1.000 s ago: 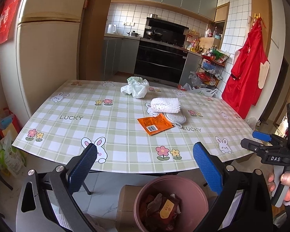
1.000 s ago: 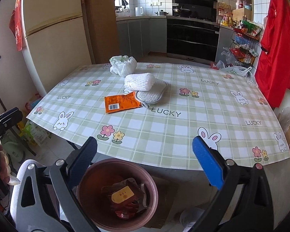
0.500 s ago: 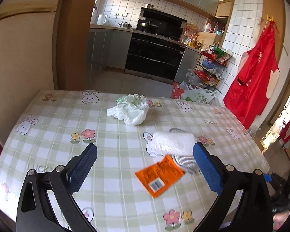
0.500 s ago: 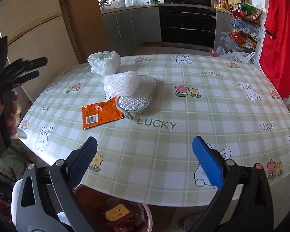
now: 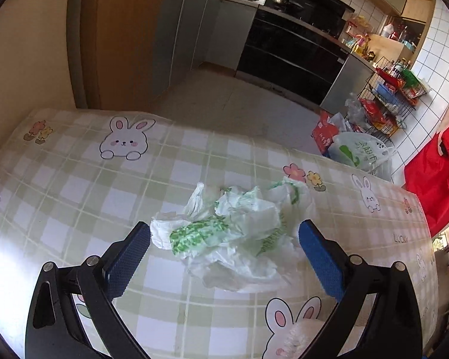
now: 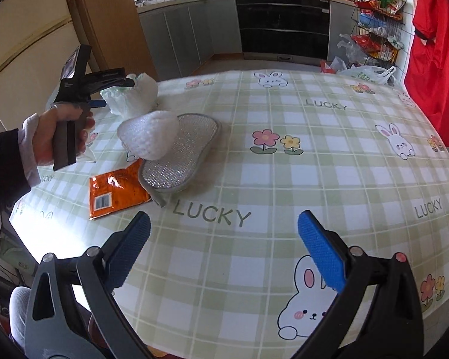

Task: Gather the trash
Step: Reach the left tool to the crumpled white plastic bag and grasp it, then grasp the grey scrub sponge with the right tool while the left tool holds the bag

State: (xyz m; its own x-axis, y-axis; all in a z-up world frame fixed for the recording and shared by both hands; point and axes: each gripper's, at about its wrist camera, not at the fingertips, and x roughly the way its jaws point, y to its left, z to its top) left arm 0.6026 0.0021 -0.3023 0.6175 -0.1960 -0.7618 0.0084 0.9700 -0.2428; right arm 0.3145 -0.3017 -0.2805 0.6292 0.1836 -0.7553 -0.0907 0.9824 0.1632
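Checked table (image 5: 74, 185) with bunnies and flowers, kitchen cupboards behind. Crumpled white-and-green bag (image 5: 233, 233) on the cloth, right between the blue pads of the left gripper (image 5: 224, 257) — jaws spread wide, one pad on each side of the bag. Left pad (image 5: 128, 257) just beside the bag's edge, maybe touching; hard to tell. Right pad (image 5: 320, 260) close to the other side, not pressing in.

From the other view: left gripper (image 6: 104, 92) held in a hand (image 6: 57, 134), reaching at the bag (image 6: 134, 92) at the far left of the table (image 6: 314, 164). Nearer along the cloth — a white net bundle (image 6: 148, 137) lying on a grey scrub pad (image 6: 182, 152), and an orange packet (image 6: 116, 193) flat beside the pad, its edge tucked a little under it. Right gripper (image 6: 224, 251) low over the near part of the table, jaws wide apart, nothing between them but bare cloth. Orange packet well to the left of its left pad.
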